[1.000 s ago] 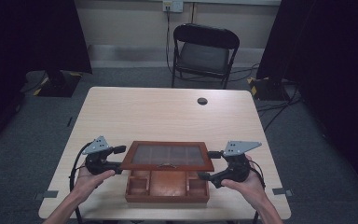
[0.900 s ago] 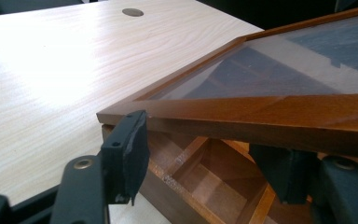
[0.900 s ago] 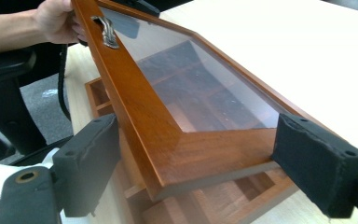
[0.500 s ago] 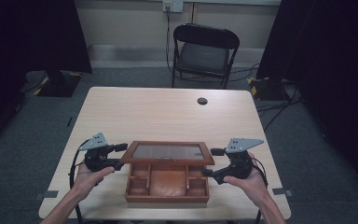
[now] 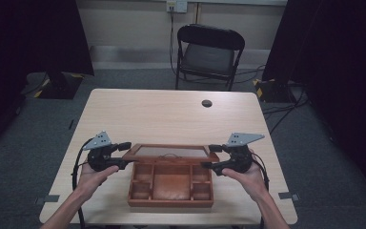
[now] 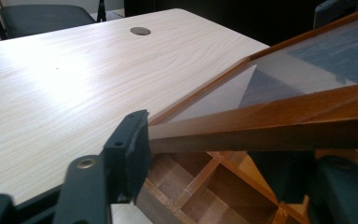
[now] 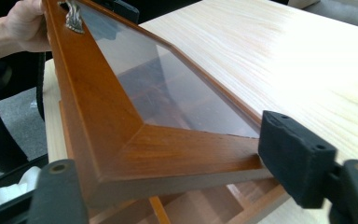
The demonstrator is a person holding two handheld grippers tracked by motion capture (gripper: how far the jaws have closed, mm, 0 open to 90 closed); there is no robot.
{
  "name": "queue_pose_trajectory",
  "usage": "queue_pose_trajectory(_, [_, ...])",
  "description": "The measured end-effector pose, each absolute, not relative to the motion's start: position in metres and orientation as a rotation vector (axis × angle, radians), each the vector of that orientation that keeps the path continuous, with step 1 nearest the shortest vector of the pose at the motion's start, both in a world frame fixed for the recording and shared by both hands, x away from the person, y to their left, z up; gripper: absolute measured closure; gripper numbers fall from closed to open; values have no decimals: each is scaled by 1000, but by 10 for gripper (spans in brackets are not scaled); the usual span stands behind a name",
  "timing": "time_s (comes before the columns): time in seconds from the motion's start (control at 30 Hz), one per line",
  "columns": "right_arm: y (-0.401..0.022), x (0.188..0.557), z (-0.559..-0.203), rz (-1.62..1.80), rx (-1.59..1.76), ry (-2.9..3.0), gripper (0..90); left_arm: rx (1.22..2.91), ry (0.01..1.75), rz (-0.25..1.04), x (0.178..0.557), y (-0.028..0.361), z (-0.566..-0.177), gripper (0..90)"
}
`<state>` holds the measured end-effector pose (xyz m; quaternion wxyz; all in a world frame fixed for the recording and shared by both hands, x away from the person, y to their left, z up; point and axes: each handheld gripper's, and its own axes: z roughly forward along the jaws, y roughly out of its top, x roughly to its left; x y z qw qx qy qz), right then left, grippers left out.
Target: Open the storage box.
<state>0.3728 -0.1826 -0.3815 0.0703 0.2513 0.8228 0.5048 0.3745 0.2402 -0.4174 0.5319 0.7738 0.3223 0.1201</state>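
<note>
A brown wooden box (image 5: 171,188) with several compartments sits at the table's near edge. Its glass-paned lid (image 5: 171,151) is raised at the front and tilts back on the rear edge. My left gripper (image 5: 127,154) holds the lid's left end; in the left gripper view the pads (image 6: 135,144) press on the frame (image 6: 270,121). My right gripper (image 5: 208,156) is on the right end, and its jaws have just been closing onto the frame (image 7: 168,149), one pad (image 7: 293,158) against the edge. A metal handle (image 7: 73,16) sits on the lid's front rail.
The light wooden table (image 5: 171,114) stretches away behind the box, with a round cable hole (image 5: 207,103) near its far edge. A black folding chair (image 5: 209,50) stands beyond the table. Cables trail from both grippers.
The lid has swung up and back, uncovering more of the compartments. Both grippers have stayed at the lid's ends and lifted a little with it.
</note>
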Motion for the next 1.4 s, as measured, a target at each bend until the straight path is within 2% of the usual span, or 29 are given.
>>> queue_pose_trajectory(0.17, [-181,376,-379,1533,756,2464,340,1855,772,278,382,240,-416,344])
queue_pose_trajectory(0.43, [-182,385,-377,1593,802,2433,445,1849,761,287,386,234,-413,391])
queue_pose_trajectory(0.87, [-180,396,-374,1620,831,2400,445,1827,773,298,395,234,-416,458])
queue_pose_trajectory(1.03, [-178,400,-372,1627,821,2388,470,1842,763,295,399,233,-412,471])
queue_pose_trajectory(1.4, [-177,409,-369,1644,850,2363,469,1819,769,287,408,228,-413,469])
